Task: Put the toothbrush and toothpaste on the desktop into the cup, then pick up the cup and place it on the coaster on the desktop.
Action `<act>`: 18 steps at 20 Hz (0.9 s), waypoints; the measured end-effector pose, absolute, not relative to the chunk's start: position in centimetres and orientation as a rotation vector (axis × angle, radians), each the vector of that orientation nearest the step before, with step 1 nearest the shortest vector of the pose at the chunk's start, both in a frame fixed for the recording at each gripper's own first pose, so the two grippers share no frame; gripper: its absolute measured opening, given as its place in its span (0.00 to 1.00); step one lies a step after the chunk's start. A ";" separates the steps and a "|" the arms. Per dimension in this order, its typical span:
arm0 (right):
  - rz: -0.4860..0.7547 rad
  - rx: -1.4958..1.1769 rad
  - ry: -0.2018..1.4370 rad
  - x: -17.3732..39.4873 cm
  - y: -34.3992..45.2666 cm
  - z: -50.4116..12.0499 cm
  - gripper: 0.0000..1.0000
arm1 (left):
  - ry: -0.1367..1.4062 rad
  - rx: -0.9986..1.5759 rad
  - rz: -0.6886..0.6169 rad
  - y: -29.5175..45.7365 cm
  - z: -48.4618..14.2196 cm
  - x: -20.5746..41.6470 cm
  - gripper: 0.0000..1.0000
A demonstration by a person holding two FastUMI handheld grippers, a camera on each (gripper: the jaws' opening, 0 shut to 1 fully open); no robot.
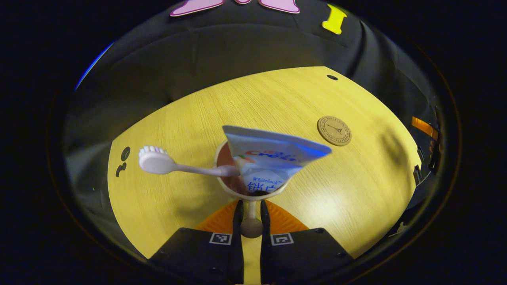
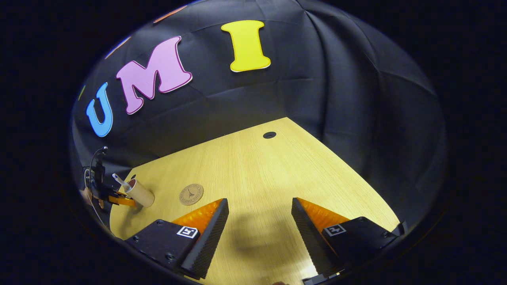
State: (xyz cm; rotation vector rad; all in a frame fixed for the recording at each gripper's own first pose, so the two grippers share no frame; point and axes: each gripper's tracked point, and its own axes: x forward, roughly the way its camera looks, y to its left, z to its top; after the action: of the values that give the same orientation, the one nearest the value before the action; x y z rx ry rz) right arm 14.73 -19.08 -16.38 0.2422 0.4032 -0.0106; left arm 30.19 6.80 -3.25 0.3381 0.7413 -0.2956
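Left gripper view: left gripper (image 1: 250, 215) clamped on the cup (image 1: 251, 190) just ahead, at its near side; toothbrush (image 1: 158, 161) and toothpaste (image 1: 273, 156) already inside; coaster (image 1: 334, 130) ahead to the right, bare. Right gripper view: right gripper (image 2: 259, 225) spread wide, empty; cup (image 2: 139, 192) and coaster (image 2: 191, 194) ahead-left. Remaining: set cup on coaster.

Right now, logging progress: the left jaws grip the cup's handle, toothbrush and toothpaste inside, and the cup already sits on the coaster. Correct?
Not quite. In the left gripper view the cup is held apart from the coaster, which lies bare on the desktop. The rest stands.
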 end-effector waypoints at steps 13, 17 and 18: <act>-0.015 0.250 0.400 14.6 -19.6 -15.9 0.98 | 0.645 0.267 -0.353 2.3 -0.3 30.8 0.20; -0.009 0.248 0.392 14.6 -19.7 -15.8 0.98 | 0.617 0.282 -0.397 -1.1 1.0 31.6 0.20; -0.009 0.247 0.392 14.6 -19.8 -15.9 0.98 | 0.610 0.289 -0.408 -2.2 1.2 32.0 0.20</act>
State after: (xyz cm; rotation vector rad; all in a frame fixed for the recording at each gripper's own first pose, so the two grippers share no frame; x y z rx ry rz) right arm 14.57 -19.78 -15.86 0.2466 0.3919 -0.0085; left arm 31.96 -2.18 1.20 0.2887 0.6097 -0.4084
